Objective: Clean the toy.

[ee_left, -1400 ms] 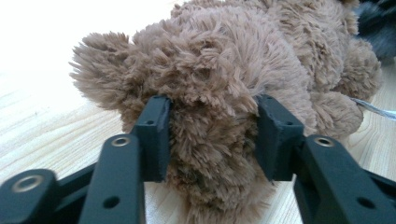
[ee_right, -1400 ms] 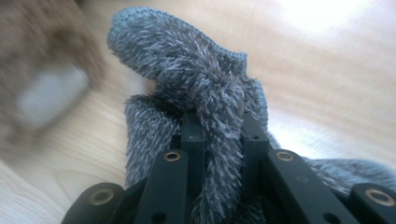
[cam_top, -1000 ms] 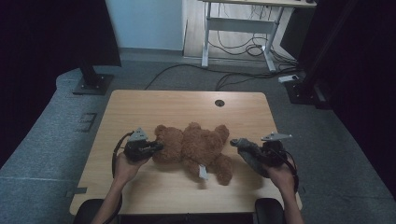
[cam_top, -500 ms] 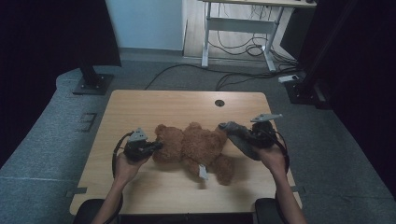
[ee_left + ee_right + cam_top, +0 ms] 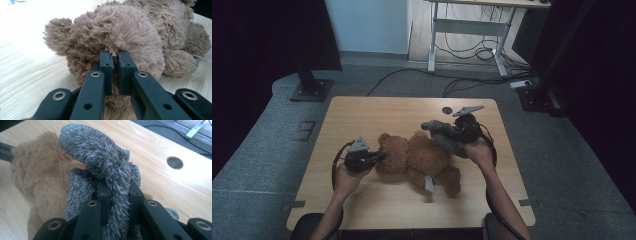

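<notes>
A brown teddy bear [image 5: 422, 157] lies on the wooden table [image 5: 377, 112]. At its left end my left gripper [image 5: 382, 156] pinches a tuft of its fur. In the left gripper view the jaws [image 5: 113, 53] stand nearly together with fur between them, and they have just eased open a little. Over the bear's upper right side my right gripper [image 5: 447, 134] is shut on a grey fuzzy knitted piece [image 5: 434, 127] and holds it up. In the right gripper view that grey piece [image 5: 100, 147] bulges over the gripper [image 5: 116, 185], with the bear [image 5: 42, 157] behind it.
A round cable hole [image 5: 447, 109] sits near the table's far edge, also in the right gripper view [image 5: 175, 162]. A white tag [image 5: 429, 184] hangs from the bear's lower side. Bare tabletop lies on the far and near sides of the bear.
My right gripper has risen and moved left and away from me with the grey piece, from beside the bear's right side to above it. The left gripper has stayed on the bear.
</notes>
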Demonstrator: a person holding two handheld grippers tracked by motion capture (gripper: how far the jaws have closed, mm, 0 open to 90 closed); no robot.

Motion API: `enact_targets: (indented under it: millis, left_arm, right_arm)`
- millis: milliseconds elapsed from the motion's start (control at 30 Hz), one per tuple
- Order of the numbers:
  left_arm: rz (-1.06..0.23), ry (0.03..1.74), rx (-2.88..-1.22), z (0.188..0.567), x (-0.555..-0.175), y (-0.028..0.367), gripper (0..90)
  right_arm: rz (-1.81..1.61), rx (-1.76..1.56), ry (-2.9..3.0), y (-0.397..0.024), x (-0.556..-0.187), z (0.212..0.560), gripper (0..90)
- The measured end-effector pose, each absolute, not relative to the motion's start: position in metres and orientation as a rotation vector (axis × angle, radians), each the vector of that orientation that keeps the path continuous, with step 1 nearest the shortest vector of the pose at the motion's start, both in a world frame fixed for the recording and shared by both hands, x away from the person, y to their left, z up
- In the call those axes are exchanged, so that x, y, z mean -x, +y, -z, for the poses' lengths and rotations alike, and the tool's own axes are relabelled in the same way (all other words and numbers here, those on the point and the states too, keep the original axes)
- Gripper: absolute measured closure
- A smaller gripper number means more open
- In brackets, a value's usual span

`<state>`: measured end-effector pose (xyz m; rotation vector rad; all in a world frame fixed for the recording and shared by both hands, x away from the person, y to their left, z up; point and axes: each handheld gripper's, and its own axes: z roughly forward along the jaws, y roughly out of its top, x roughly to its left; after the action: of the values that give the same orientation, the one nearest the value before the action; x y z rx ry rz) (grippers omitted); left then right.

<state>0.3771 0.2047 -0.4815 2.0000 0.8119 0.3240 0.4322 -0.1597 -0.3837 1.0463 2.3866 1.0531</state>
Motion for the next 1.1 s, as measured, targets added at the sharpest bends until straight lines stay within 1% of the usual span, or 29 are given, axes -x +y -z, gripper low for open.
enact_targets:
  millis: [67,167,267,300,333,400,467,567,633,700,833,1100]
  left_arm:
    - [-0.333,0.810,-1.995,0.481,-0.377,0.205,80.4]
    - [-0.358,0.814,-1.985,0.480,-0.377,0.205,73.2]
    - [-0.367,0.835,-1.988,0.480,-0.379,0.206,54.2]
    - [-0.369,0.837,-1.986,0.481,-0.379,0.206,50.7]
    - [-0.358,0.835,-1.983,0.481,-0.380,0.206,50.3]
    - [-0.336,0.830,-1.987,0.483,-0.380,0.204,51.7]
    - [-0.328,0.824,-1.993,0.483,-0.380,0.203,55.4]
    - [-0.318,0.824,-1.997,0.483,-0.379,0.201,66.2]
    - [-0.332,0.819,-2.004,0.484,-0.378,0.201,76.5]
    - [-0.340,0.816,-2.007,0.484,-0.377,0.200,82.2]
    - [-0.346,0.810,-2.003,0.485,-0.376,0.200,85.5]
    - [-0.349,0.800,-2.001,0.486,-0.375,0.200,86.2]
  right_arm:
    - [-1.048,-1.025,2.402,-0.147,-0.438,0.382,76.7]
    - [-1.050,-1.000,2.422,-0.132,-0.445,0.382,76.6]
    - [-1.055,-0.975,2.447,-0.117,-0.451,0.385,76.5]
    - [-1.055,-0.964,2.457,-0.110,-0.453,0.388,76.5]
    - [-1.056,-0.955,2.465,-0.107,-0.455,0.389,76.5]
    - [-1.057,-0.945,2.489,-0.097,-0.458,0.393,76.4]
    - [-1.048,-0.923,2.521,-0.087,-0.461,0.400,76.4]
    - [-1.019,-0.906,2.559,-0.078,-0.463,0.411,76.3]
    - [-0.986,-0.891,2.579,-0.072,-0.464,0.419,76.3]
    - [-0.941,-0.896,2.585,-0.069,-0.466,0.427,76.3]
    - [-0.923,-0.907,2.580,-0.071,-0.469,0.433,76.4]
    - [-0.878,-0.930,2.539,-0.083,-0.469,0.437,76.4]
